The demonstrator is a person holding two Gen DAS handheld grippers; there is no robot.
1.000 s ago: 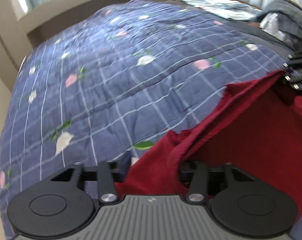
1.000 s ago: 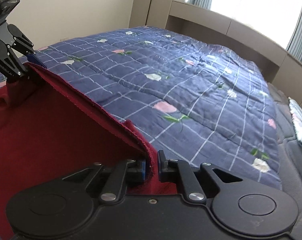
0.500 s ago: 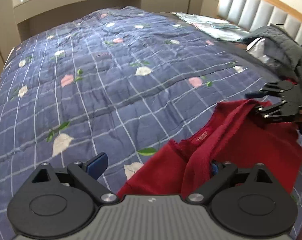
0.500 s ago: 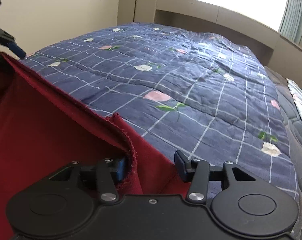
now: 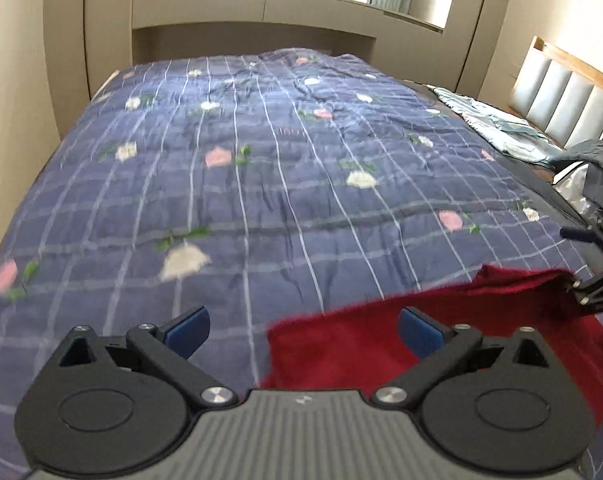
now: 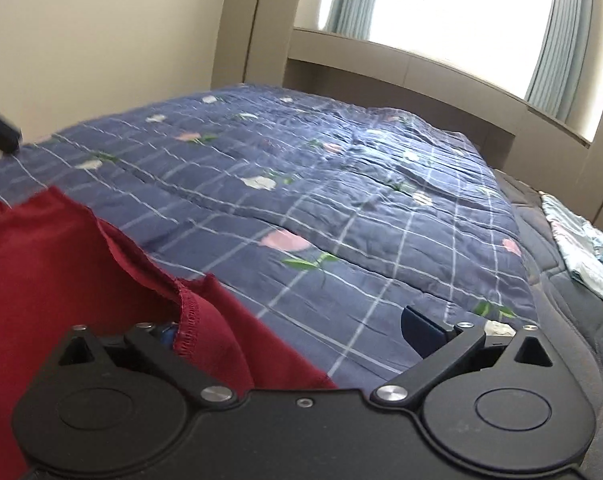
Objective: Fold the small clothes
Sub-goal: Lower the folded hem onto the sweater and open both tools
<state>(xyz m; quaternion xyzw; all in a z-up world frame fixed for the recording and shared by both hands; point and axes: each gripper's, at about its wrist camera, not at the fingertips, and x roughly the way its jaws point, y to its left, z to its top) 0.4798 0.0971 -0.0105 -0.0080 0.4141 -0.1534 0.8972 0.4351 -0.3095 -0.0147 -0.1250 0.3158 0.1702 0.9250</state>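
Red garment [image 5: 381,344] — navy checked floral quilt [image 5: 261,184].

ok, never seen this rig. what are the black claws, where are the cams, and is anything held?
Two handheld grippers, one in each of a person's hands, each with a fisheye camera looking along its fingers. The black claws at the bottom are the camera's own gripper. Left view: left gripper open over a quilt, red cloth lying partly between its fingers, not pinched. The right gripper shows at that view's right edge. Right view: right gripper, jaws opening, cloth draped by its left finger, not gripped. Nothing is held.
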